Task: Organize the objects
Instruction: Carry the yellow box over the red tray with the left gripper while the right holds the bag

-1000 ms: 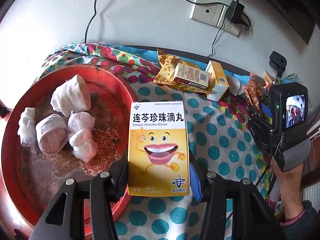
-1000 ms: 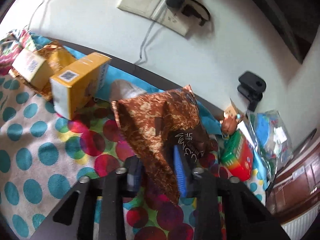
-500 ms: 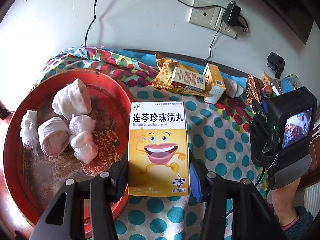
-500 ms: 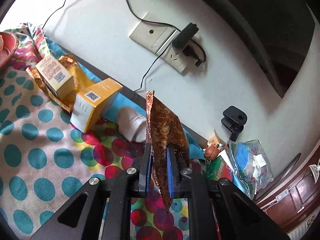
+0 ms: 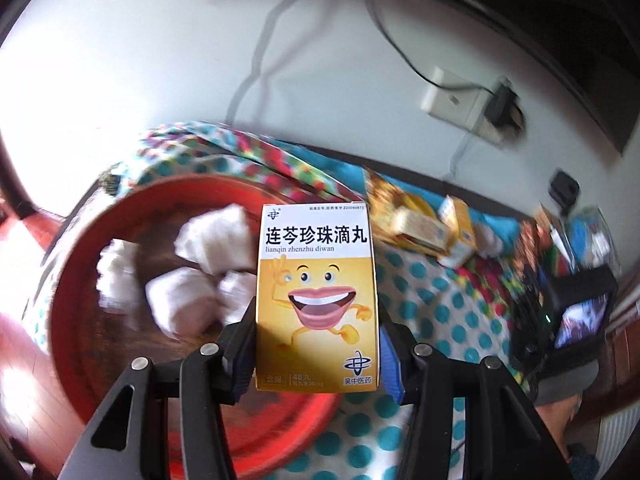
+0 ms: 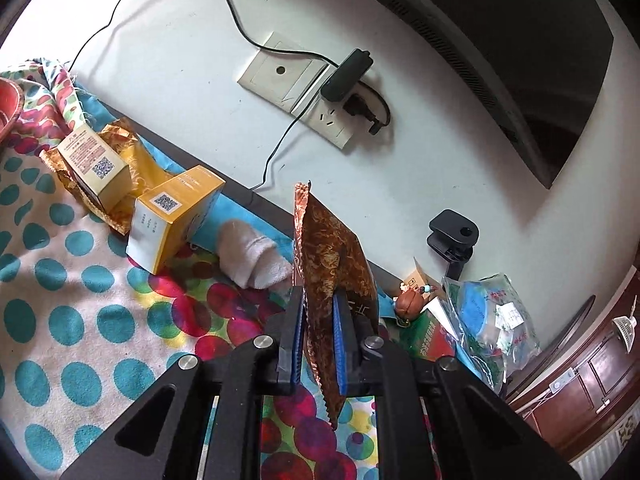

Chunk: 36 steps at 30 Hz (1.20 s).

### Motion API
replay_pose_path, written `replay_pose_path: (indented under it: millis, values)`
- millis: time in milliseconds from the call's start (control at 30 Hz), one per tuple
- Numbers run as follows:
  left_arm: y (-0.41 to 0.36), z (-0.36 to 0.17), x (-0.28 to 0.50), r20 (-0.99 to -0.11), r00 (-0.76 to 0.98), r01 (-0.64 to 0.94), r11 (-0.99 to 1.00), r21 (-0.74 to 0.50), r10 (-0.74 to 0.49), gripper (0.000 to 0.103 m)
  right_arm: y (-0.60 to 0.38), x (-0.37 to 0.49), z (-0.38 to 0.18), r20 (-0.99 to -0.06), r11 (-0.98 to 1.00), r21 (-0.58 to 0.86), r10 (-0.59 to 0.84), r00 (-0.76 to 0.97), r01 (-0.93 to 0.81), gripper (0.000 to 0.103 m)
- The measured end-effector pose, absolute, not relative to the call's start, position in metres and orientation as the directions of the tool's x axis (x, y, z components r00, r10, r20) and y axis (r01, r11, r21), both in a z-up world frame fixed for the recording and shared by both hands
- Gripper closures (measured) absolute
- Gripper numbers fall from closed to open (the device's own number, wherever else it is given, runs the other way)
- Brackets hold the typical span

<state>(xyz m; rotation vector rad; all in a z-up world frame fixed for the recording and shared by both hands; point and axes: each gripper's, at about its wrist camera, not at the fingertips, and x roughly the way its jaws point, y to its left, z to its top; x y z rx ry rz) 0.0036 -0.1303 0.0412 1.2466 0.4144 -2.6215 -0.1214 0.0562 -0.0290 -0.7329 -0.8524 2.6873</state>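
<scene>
Medicine box (image 5: 316,296) in left tongs (image 5: 316,354); brown packet (image 6: 330,304) in right tongs (image 6: 316,344).

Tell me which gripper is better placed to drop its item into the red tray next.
Left, probably. The left gripper holds the yellow medicine box beside the red tray; the right gripper holds a brown packet far off.

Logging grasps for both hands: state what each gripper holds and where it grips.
Left gripper clamps the yellow medicine box by its two side edges, low down. Right gripper pinches the brown foil packet flat across its lower part.
</scene>
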Motion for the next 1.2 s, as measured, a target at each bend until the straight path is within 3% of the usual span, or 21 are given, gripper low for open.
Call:
replay_pose_path:
  millis: [200, 533, 1200]
  values:
    - [-0.19, 0.049, 0.016, -0.786, -0.598, 0.426, -0.892, -0.148, -0.155, 0.051, 0.056, -0.119, -0.027, -0.374, -0.803, -0.589, 0.364, -0.853, -0.084, 0.092]
    - [-0.258, 0.015, 0.025, -0.855, -0.45, 0.568, -0.822, -0.051, -0.259, 0.051, 0.052, -0.118, -0.028, -0.358, -0.786, -0.61, 0.386, -0.85, -0.1, 0.092]
    - [-0.269, -0.015, 0.018, -0.911, -0.369, 0.581, -0.811, -0.071, -0.185, 0.05, 0.045, -0.122, -0.031, -0.355, -0.773, -0.624, 0.409, -0.84, -0.113, 0.092]
